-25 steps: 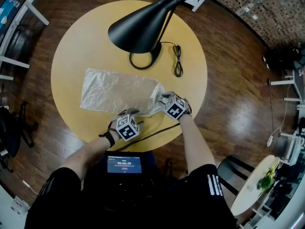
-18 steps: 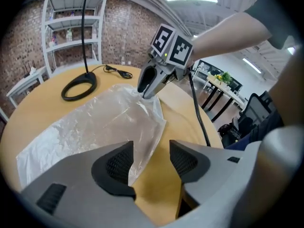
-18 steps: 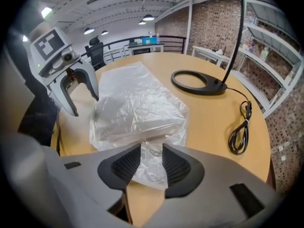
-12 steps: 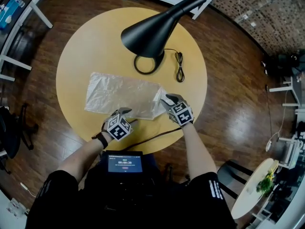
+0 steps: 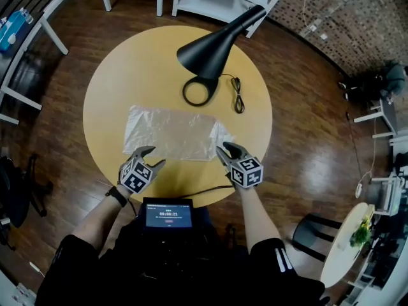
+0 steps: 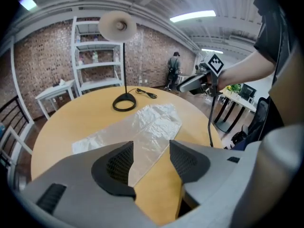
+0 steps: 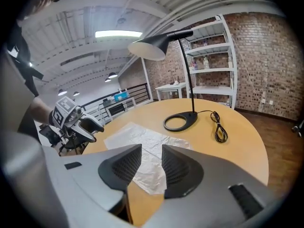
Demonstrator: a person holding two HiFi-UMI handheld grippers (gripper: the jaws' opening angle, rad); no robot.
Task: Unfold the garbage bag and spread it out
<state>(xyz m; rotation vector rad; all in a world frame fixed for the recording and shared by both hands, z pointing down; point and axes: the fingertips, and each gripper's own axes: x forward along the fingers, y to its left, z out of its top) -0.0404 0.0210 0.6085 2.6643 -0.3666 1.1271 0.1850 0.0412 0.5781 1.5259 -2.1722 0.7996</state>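
The clear plastic garbage bag [image 5: 171, 132] lies flat as a long strip on the round yellow table [image 5: 115, 88], its right end slightly crinkled. My left gripper [image 5: 148, 156] hovers open just short of the bag's near left edge, with nothing between its fingers. My right gripper [image 5: 224, 150] sits off the bag's near right corner; its jaws are closing and hold nothing. In the left gripper view the bag [image 6: 152, 125] stretches ahead of the jaws. From the right gripper view the bag [image 7: 142, 144] lies beyond the jaws.
A black desk lamp stands on the far side of the table, its ring base [image 5: 199, 92] close behind the bag and its shade [image 5: 213, 48] overhanging. The lamp's coiled cable [image 5: 237, 95] lies right of the base. A dark strap [image 5: 197, 190] runs along the near table edge.
Both grippers have drawn back toward me, off the bag. The right gripper left the bag's raised right corner, and the bag now rests flatter on the table.
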